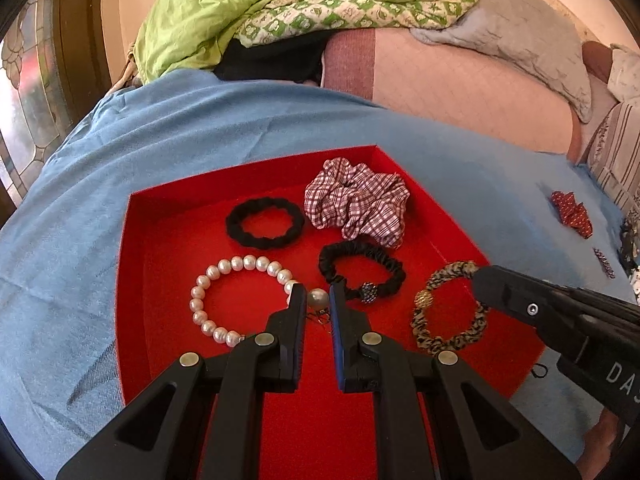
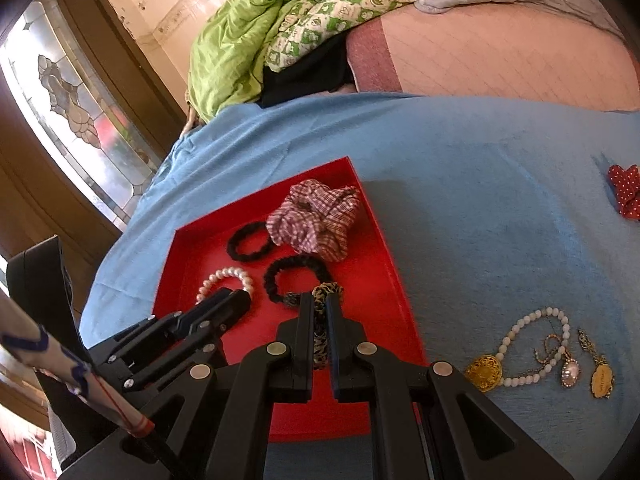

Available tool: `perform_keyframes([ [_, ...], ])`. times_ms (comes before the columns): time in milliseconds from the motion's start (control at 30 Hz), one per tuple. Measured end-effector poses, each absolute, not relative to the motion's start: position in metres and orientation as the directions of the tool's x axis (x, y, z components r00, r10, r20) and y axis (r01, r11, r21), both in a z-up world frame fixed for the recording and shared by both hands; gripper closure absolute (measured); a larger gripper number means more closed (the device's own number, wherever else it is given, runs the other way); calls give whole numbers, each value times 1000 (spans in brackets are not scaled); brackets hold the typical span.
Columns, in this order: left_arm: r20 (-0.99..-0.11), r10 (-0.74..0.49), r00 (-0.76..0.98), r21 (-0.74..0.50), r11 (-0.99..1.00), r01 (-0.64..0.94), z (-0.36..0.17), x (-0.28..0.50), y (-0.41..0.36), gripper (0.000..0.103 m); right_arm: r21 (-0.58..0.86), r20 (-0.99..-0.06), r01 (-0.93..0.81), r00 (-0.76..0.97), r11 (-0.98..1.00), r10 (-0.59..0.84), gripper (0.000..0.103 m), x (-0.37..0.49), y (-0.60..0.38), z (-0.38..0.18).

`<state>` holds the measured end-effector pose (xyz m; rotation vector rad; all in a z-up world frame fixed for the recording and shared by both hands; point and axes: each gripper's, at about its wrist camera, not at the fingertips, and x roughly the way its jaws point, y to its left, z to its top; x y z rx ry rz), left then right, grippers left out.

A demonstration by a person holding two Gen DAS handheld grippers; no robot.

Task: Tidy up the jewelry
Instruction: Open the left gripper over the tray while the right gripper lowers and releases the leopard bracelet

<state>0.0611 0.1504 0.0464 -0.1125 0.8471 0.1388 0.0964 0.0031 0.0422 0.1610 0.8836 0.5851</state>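
Note:
A red tray (image 1: 136, 264) on the blue cloth holds a pearl bracelet (image 1: 224, 300), a plain black hair tie (image 1: 264, 222), a checked scrunchie (image 1: 356, 200), a black beaded hair tie (image 1: 360, 272) and a leopard-print hair tie (image 1: 448, 308). My left gripper (image 1: 318, 300) hangs over the tray with its jaws slightly apart around the bracelet's large pearl (image 1: 318, 298). My right gripper (image 2: 319, 306) is closed on the leopard-print hair tie (image 2: 322, 320) at the tray's right side. Both grippers show in each other's views: right (image 1: 480, 276), left (image 2: 236, 300).
On the cloth to the right of the tray (image 2: 400, 280) lie a white bead necklace with a gold pendant (image 2: 520, 352), two small pendants (image 2: 600, 376) and a red dotted scrunchie (image 2: 626, 192). A green quilt (image 1: 280, 8) lies behind. A window is at left.

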Motion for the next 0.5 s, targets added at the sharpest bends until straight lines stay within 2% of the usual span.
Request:
perform_keyframes([
  [500,-770,102,630,-30,980,-196,40,58,158,92,327,-735,-396,464,858,494,95,99,5,24],
])
